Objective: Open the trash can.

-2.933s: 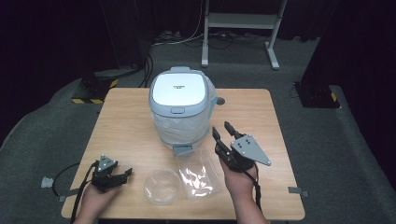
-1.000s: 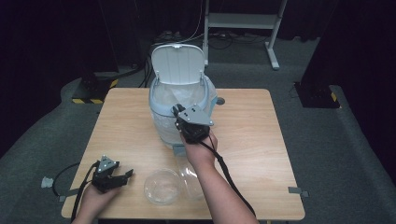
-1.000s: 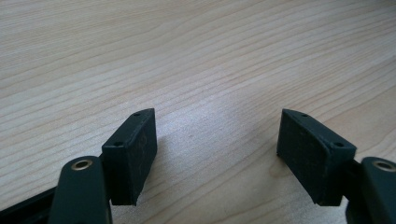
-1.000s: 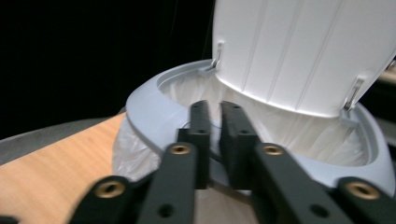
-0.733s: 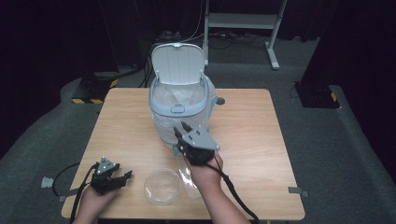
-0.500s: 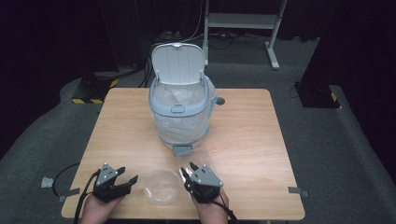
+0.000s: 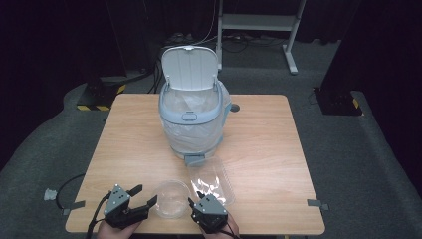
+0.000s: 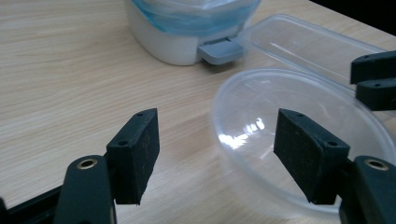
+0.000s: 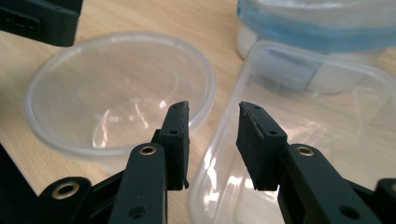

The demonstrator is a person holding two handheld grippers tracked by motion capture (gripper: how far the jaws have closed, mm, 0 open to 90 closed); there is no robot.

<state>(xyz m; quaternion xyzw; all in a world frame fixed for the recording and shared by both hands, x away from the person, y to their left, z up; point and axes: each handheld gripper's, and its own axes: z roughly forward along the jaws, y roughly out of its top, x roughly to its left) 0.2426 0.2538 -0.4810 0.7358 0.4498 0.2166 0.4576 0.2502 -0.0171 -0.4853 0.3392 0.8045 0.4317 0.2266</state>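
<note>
A: How are the 2 grippers being held?

B: The right gripper (image 9: 212, 140) is being held with its jaws narrowly parted, nothing pinched, straddling the near rim of the clear oblong container (image 9: 327, 135). The left gripper (image 8: 219, 154) is being held spread wide, empty, its right jaw over the rim of the round clear lid (image 8: 299, 135).

A: And where are those things being kept?

B: Both are lying at the near table (image 7: 124, 144) edge, side by side, lid on the left. Behind them the lidded bin (image 7: 191, 117) is standing open, lined with a bag.

A: How should the grasp be done well?

B: Judging from this, the thin rim should be taken fully between the pads before closing, and squeezed gently, since such plastic is likely to flex or skid on the wood.
</note>
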